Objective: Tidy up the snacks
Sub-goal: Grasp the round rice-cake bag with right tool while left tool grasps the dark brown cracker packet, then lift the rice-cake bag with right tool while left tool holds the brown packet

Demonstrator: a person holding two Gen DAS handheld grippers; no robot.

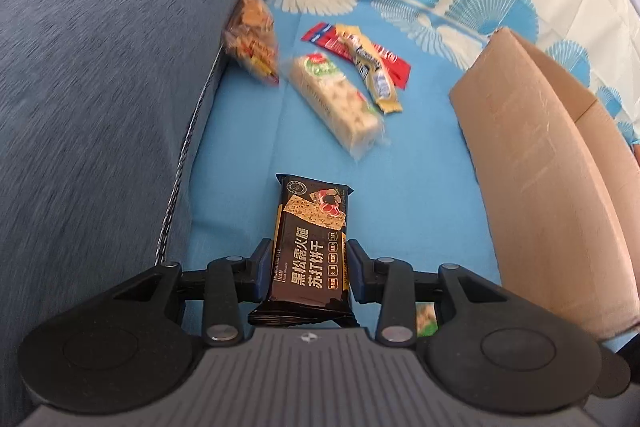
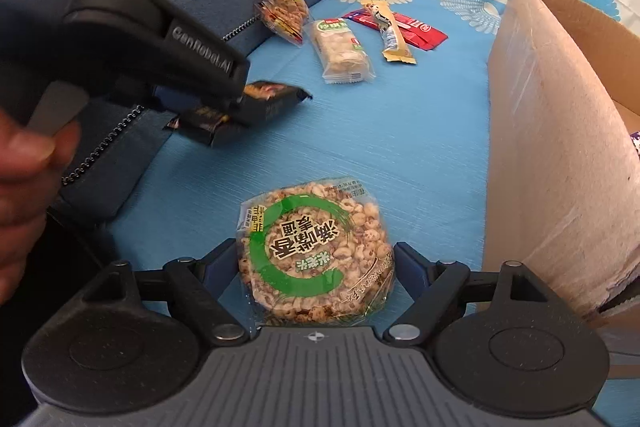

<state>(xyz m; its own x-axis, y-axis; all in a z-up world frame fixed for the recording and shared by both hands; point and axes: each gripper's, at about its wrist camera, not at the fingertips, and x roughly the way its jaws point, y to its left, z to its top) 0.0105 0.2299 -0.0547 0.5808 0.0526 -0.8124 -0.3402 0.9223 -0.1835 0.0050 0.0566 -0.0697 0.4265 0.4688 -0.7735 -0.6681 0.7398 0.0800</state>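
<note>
My left gripper (image 1: 308, 255) is shut on a black cracker pack (image 1: 312, 239), which stands lengthwise between its pads, lifted above the blue cloth (image 1: 416, 195). The right wrist view shows that left gripper (image 2: 240, 105) at the left with the black pack (image 2: 260, 103) in it and a hand on its handle. My right gripper (image 2: 316, 255) is shut on a round puffed rice cake (image 2: 320, 239) in a clear wrapper with a green ring, pads against both its sides. A cardboard box (image 2: 560, 147) stands open at the right.
Farther back on the cloth lie a clear biscuit pack (image 1: 336, 99), a yellow bar (image 1: 372, 67) across a red packet (image 1: 328, 39), and an orange snack bag (image 1: 252, 35) against the dark blue cushion (image 1: 100, 67). The box (image 1: 540, 167) walls the right side.
</note>
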